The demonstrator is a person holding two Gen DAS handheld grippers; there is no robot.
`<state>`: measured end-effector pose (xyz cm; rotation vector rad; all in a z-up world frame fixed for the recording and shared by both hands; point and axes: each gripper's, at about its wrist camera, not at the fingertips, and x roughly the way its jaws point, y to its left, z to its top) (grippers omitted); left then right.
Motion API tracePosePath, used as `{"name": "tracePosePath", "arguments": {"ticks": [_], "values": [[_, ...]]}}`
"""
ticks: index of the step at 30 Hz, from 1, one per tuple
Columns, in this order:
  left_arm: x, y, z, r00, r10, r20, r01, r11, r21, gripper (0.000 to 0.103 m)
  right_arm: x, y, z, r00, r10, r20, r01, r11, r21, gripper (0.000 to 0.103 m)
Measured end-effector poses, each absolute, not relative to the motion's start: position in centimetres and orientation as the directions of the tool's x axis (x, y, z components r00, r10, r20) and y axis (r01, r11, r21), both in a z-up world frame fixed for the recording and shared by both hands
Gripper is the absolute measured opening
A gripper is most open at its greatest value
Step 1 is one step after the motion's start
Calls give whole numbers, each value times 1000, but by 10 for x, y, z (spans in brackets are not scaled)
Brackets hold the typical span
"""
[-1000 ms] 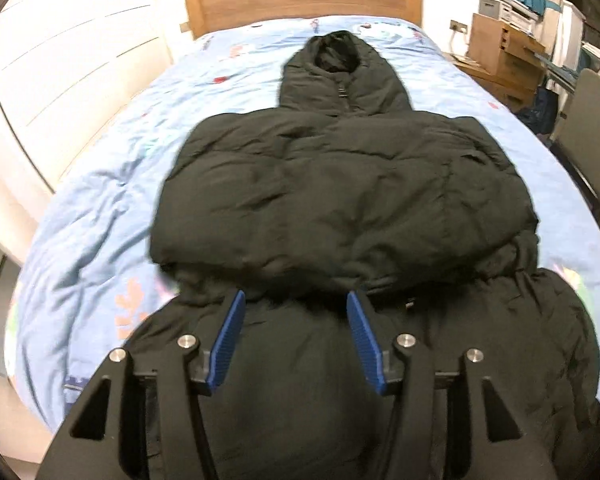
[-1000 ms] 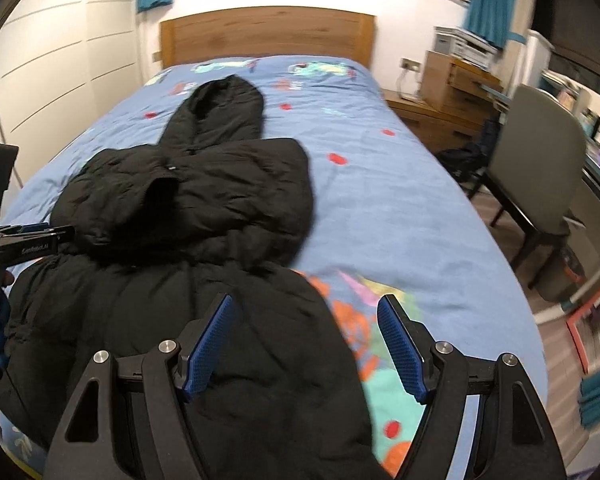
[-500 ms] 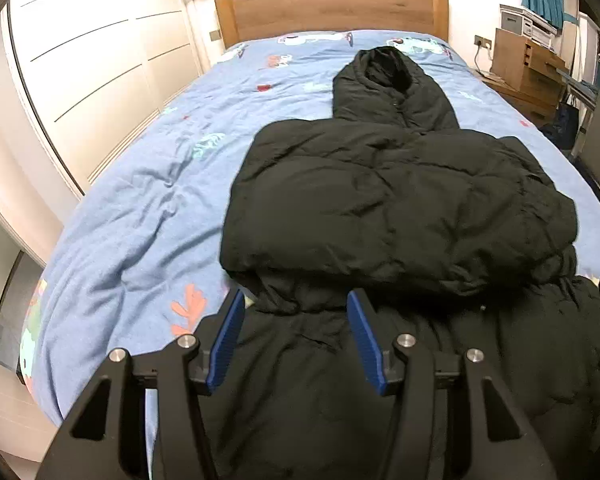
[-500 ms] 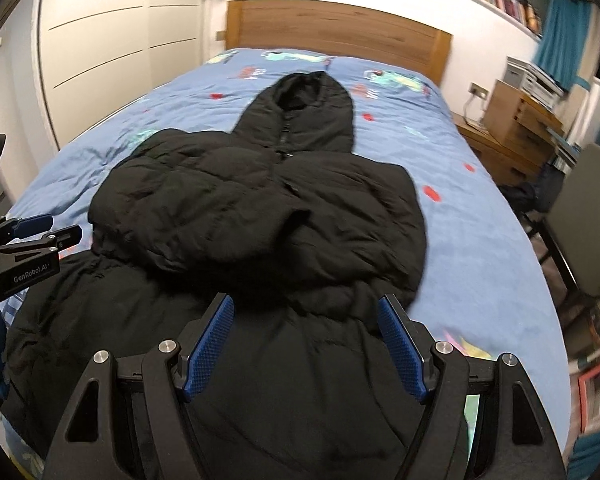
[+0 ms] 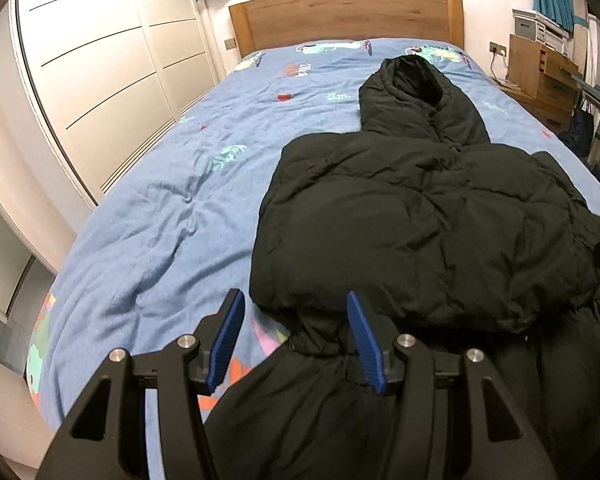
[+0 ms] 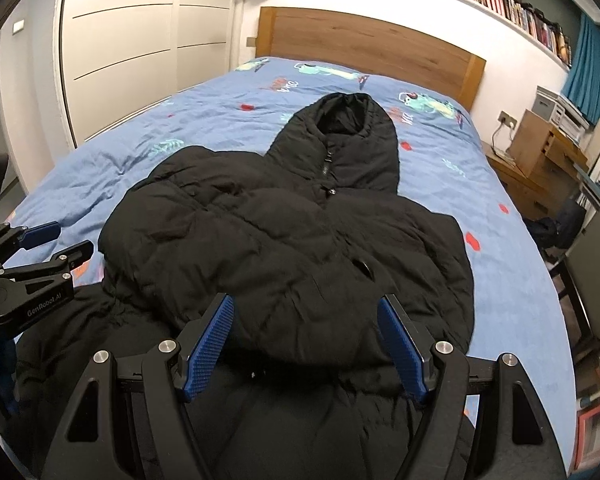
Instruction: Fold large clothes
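Two grippers hung over a blue patterned bed (image 5: 148,232) with a wooden headboard (image 6: 364,46), white wardrobe doors (image 5: 112,64) at left. A black puffer jacket (image 6: 292,248) lay on it, hood (image 6: 352,136) far. The left gripper (image 5: 296,340) stood part open, empty, above the jacket's near left edge; the right gripper (image 6: 306,346) gaped wider, holding nothing.

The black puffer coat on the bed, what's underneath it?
The black puffer coat lies on a blue patterned bedspread, which shows all around it. Its sleeves appear folded across the chest, hiding the front beneath. Anything else under it is covered.
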<state>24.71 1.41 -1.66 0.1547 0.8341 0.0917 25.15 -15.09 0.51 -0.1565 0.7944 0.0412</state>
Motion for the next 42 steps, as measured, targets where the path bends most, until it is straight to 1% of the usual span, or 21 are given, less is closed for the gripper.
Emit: {"name": "tracePosePath", "arguments": {"ticks": [8,17,20,22,24,27,31,36,38,40,42], "values": [[275,12,-27,670,112,-734,-9,990,143,52,277,-148,-8,697,-23,-717,-100,987,-129,73],[311,7,-53,649,96,-755,1,992,127,52,299,-164,-46,656,-37,-754,-85,989,-123,74],[322,3,-65,637,96,-765,9,991,132,52,305,-169,-59,643,-35,-765,-86,989,-118,77],[328,2,-76,623,95,-777,11,991,130,59,308,-171,-69,634,-35,-772,-86,990,-116,78],[332,3,-88,607,101,-788,9,991,134,64,311,-173,-75,629,-35,-777,-86,990,-114,80],[339,3,-102,578,94,-810,27,991,133,67,316,-178,-88,613,-17,-790,-82,993,-85,84],[340,3,-91,568,86,-818,45,990,136,66,318,-188,-94,588,14,-809,-82,996,-43,85],[336,3,-51,636,58,-770,46,993,113,66,303,-203,-70,598,53,-800,-68,998,16,82],[342,-3,-39,656,40,-754,65,992,109,66,297,-216,-54,629,45,-776,-52,999,16,82],[352,-11,-35,664,31,-747,78,991,111,66,298,-229,-45,652,5,-758,-19,1000,-11,82],[364,-17,-37,659,12,-752,90,992,94,66,302,-241,-44,652,-24,-758,10,1000,-22,82]]}}
